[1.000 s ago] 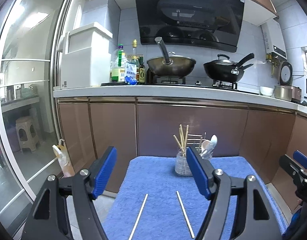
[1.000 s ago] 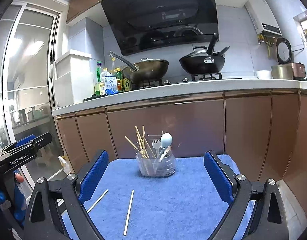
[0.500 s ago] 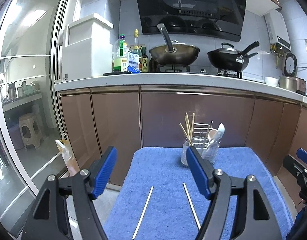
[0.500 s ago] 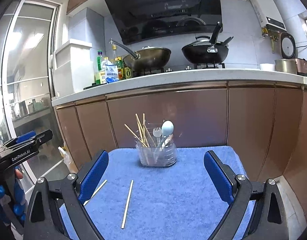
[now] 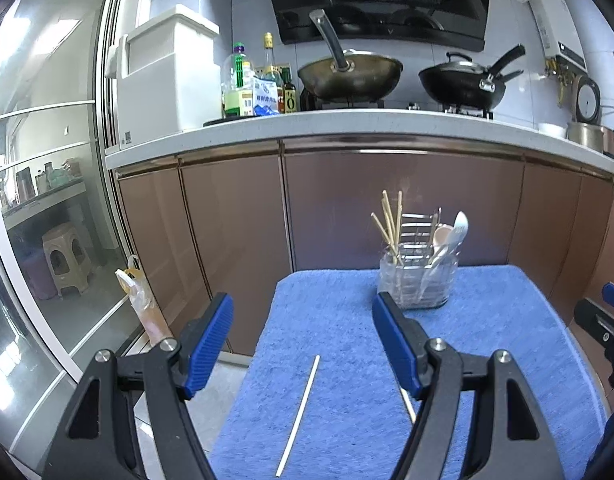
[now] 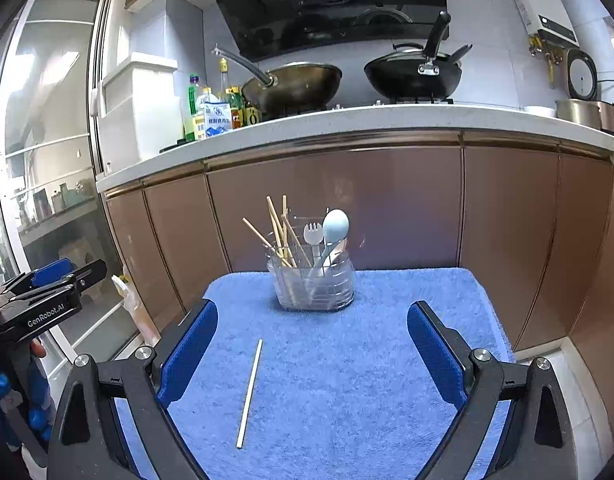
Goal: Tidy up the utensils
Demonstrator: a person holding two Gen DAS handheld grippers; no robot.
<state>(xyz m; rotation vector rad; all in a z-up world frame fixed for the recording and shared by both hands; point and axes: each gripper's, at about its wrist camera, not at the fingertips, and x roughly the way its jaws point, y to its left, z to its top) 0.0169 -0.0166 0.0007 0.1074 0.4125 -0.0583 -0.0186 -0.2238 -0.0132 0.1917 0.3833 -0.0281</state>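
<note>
both grippers sink toward the blue mat (image 5: 347, 320); left gripper (image 5: 303, 344) and right gripper (image 6: 311, 350) gape, empty. chopstick (image 5: 299, 412) lies flat before holder (image 5: 417, 284): light, stiff, thin, probably slippery; pinch mid-length.

Towel (image 6: 387, 360) under both tools: blue, nubby. Left tool (image 5: 303, 344) and right tool (image 6: 313, 352): black frames, ribbed blue pads. Loose chopstick (image 6: 249, 393) between the right tool's pads: pale wood. Holder (image 6: 311, 284) beyond: clear, ribbed; spoon (image 6: 335, 226) light blue. Cabinets (image 6: 387, 200): glossy copper-brown.
</note>
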